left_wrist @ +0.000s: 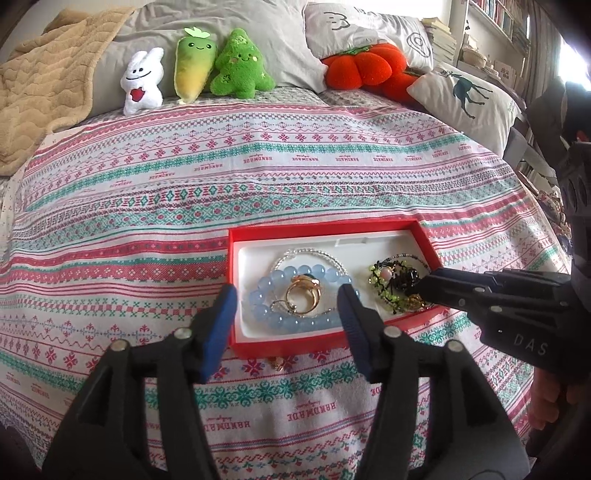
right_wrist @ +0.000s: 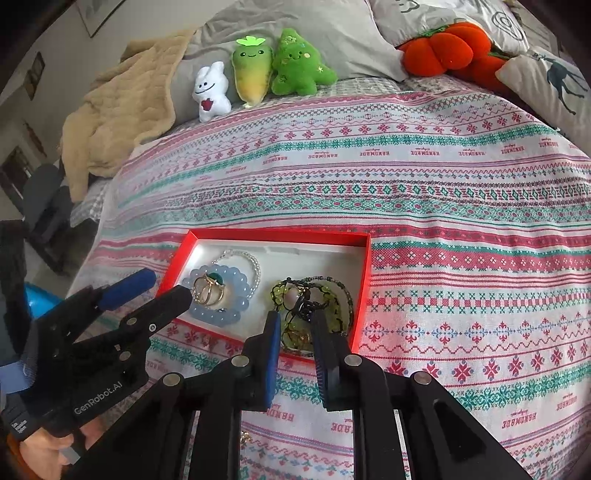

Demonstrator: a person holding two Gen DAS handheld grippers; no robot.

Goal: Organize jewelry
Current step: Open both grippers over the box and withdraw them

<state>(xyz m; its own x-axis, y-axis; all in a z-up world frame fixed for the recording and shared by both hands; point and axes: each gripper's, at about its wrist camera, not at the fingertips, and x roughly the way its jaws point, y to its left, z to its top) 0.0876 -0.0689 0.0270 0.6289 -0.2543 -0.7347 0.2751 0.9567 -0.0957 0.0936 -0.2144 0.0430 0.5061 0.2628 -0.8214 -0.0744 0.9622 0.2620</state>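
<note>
Both tongs point down into the red box (left_wrist: 334, 341) near the front edge of the bed. Left gripper (left_wrist: 286, 321): jaws stand apart with nothing between the pads; the left finger (left_wrist: 218, 328) lies outside the box's left wall, the right finger inside, and the blue bead bracelet (left_wrist: 266, 306) and gold rings (left_wrist: 304, 297) rest loose on the white liner between them. Right gripper (right_wrist: 295, 332): jaws are narrow, with the green-and-black beaded jewelry (right_wrist: 325, 295) in the gap at the box's right end; whether the pads press on it cannot be told. A clear bead strand (right_wrist: 243, 258) lies behind the blue bracelet. The far half of the liner is bare. One small gold piece (left_wrist: 276, 365) lies on the cloth just outside the near wall of the box. The patterned bedspread (left_wrist: 258, 166) is open on the left, right and far sides of the box. Three small plush toys (left_wrist: 195, 70) stand well apart at the far edge against grey pillows (left_wrist: 258, 22), with a tan blanket (left_wrist: 44, 85) at far left and an orange plush (left_wrist: 354, 62) at far right.
</note>
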